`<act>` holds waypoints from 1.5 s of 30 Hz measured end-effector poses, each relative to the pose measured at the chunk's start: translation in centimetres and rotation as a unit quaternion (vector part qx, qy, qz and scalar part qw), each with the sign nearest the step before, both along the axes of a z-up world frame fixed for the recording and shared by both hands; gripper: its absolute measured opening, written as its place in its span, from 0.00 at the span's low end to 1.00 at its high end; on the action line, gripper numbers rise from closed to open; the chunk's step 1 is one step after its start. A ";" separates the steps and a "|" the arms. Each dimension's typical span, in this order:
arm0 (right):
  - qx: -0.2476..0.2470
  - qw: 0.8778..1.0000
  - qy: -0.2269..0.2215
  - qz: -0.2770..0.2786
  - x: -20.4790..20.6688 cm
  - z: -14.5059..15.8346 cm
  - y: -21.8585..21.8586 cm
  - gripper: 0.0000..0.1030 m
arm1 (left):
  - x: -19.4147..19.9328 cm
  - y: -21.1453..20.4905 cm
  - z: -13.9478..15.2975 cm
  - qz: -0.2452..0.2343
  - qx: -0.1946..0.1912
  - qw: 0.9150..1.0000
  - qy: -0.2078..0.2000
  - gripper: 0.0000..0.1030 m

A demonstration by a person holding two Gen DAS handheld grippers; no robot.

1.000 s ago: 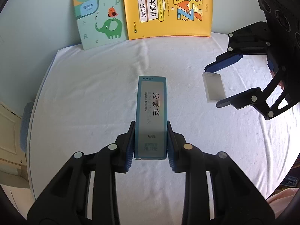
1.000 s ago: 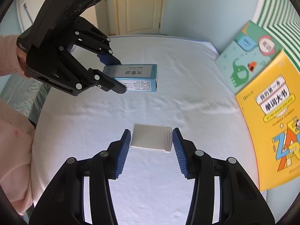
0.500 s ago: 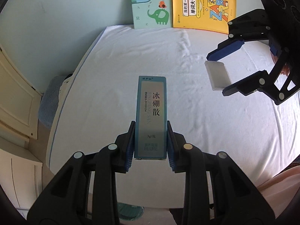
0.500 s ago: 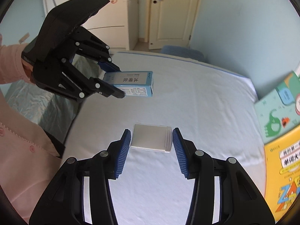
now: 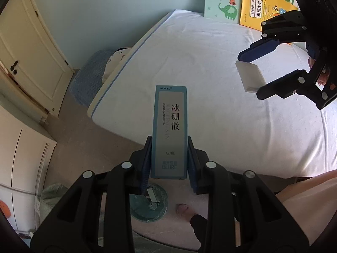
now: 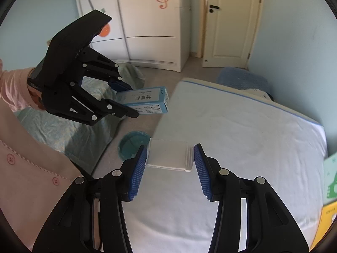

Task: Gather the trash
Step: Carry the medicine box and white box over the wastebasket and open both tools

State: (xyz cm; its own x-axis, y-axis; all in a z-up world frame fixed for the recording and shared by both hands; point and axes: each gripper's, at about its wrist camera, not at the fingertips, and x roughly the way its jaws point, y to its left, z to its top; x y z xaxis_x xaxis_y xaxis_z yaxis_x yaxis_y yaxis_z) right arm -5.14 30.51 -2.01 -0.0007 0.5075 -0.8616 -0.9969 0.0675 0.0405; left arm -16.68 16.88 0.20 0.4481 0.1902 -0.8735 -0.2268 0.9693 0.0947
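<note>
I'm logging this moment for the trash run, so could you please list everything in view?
box: 1, light blue, clamped in the left tongs, over the floor by the bed corner
case: 1, clear white, held in the right tongs at the bed edge
bin: 1, teal, on the floor beside the bed, scraps inside
bed: 1, white sheet
books: 2, green and yellow, leaning on the wall behind the bed
door: 1, cream, shut
wardrobe: 1, white, music decals
cushion: 1, blue, on the floor beyond the bed
left tongs: 1, black, blue pads
right tongs: 1, black, blue pads
sleeve: pink, behind the left tongs
</note>
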 end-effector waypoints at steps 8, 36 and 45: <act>0.008 0.998 0.011 0.063 -3.0 -0.4 6.2 0.46 | -5.7 2.8 -0.3 0.071 -0.001 0.997 0.001 0.27; 0.001 0.984 0.084 0.157 -11.4 -4.7 21.5 0.46 | -18.8 9.5 -3.0 0.228 -0.050 0.972 0.015 0.27; -0.016 0.981 0.102 0.164 -12.7 -6.3 24.0 0.46 | -20.6 11.3 -4.3 0.239 -0.069 0.968 0.021 0.27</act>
